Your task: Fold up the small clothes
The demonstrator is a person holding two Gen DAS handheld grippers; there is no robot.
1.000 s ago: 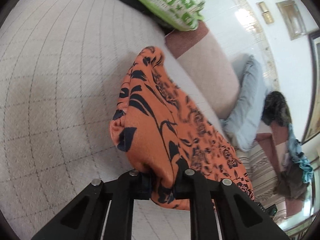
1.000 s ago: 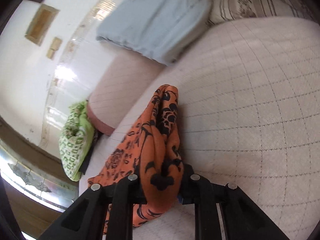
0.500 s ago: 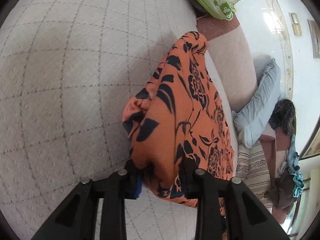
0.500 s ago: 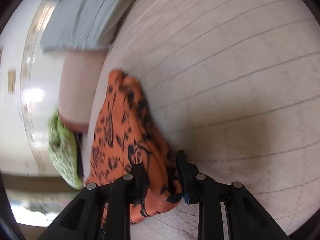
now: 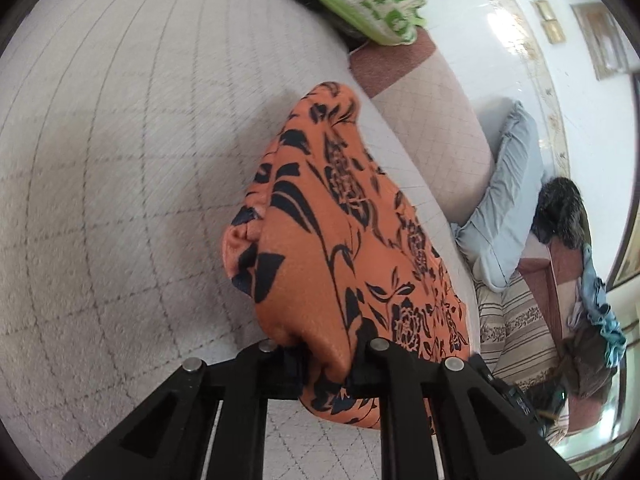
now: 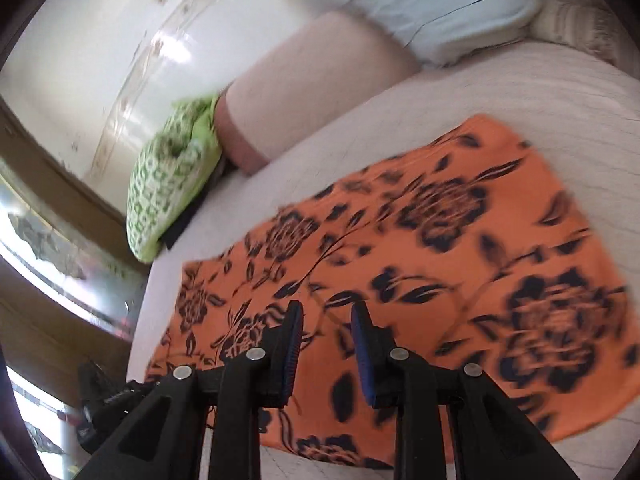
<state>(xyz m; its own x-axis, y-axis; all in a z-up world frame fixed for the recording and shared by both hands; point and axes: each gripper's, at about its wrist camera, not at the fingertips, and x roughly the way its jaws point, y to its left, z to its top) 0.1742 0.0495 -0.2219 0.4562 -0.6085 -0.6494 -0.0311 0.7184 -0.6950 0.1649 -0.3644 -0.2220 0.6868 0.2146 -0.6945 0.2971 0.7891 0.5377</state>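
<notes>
1. Orange floral garment (image 6: 420, 264): orange cloth with a dark navy flower-and-leaf print. It lay spread on the quilted cream bed cover (image 5: 120, 160), near the edge of the bed. In the right wrist view most of it rested flat. In the left wrist view one end was gathered and lifted into a peaked bunch (image 5: 340, 240). Judged placement: laid out flat so that an end could be carried over for a fold.

2. Left gripper (image 5: 328, 356): fingers pressed onto a thick wad of the garment, pinching it. Judged purpose: holding a corner or edge up, ready to draw it across the flat part.

3. Right gripper (image 6: 326, 344): fingers spread apart, blue pads (image 6: 294, 344) showing, nothing between them. It hovered over the near part of the cloth; whether it touched the fabric could not be told.

4. Green-and-white patterned cushion (image 6: 168, 192): at the far end of the bed, against the padded pink headboard (image 6: 312, 100), well apart from the garment.

5. Pale blue pillow (image 6: 432, 4): against the same headboard, apart from the work area.

6. Heap of other clothes (image 5: 592, 320): on a seat beyond the bed; items not distinguishable.

7. Brands, labels, writing: none legible on garment, bedding or grippers. Framed items on the wall (image 5: 600, 40) were too small to read.
</notes>
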